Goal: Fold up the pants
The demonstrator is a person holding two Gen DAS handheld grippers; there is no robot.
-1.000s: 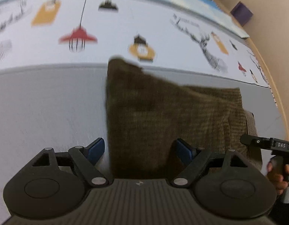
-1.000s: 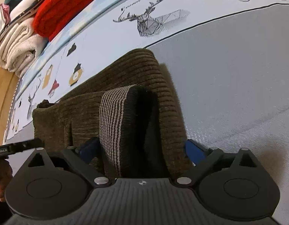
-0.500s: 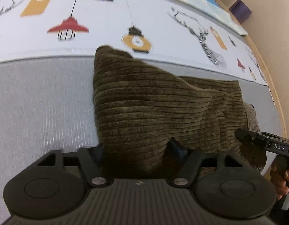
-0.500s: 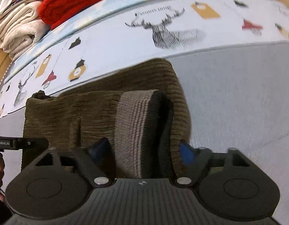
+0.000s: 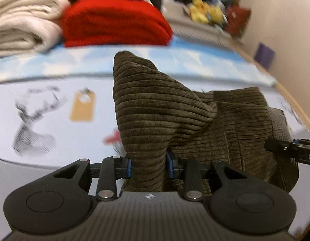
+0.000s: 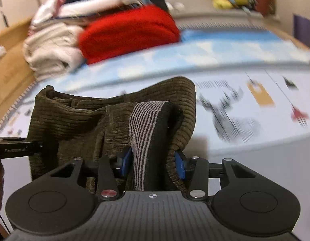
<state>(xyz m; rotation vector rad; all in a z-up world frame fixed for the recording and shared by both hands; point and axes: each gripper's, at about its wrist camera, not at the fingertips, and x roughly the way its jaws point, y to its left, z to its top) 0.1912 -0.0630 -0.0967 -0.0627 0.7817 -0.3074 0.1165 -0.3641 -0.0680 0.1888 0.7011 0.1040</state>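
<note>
The brown corduroy pants (image 5: 155, 104) are folded and bunched, lifted off the printed sheet (image 5: 54, 108). My left gripper (image 5: 149, 166) has a thick fold of corduroy between its blue pads (image 5: 130, 167); its jaws are closing and the pads press the cloth. In the right wrist view the pants (image 6: 74, 116) show their striped waistband lining (image 6: 142, 132). My right gripper (image 6: 152, 163) holds that waistband end, jaws closing, pads (image 6: 180, 166) pressing the fabric. The two grippers hold opposite ends of the same bundle.
A folded red blanket (image 5: 114, 22) and cream blankets (image 5: 20, 26) are stacked at the back of the bed. Yellow toys (image 5: 203, 12) lie behind them. A purple box (image 5: 264, 55) stands by the wall on the right. A wooden edge (image 6: 12, 46) runs along the left.
Both grippers have closed from wide open onto the pants and risen with them. The pants have left the sheet and bunched up. Both views have tilted up toward the blanket pile.
</note>
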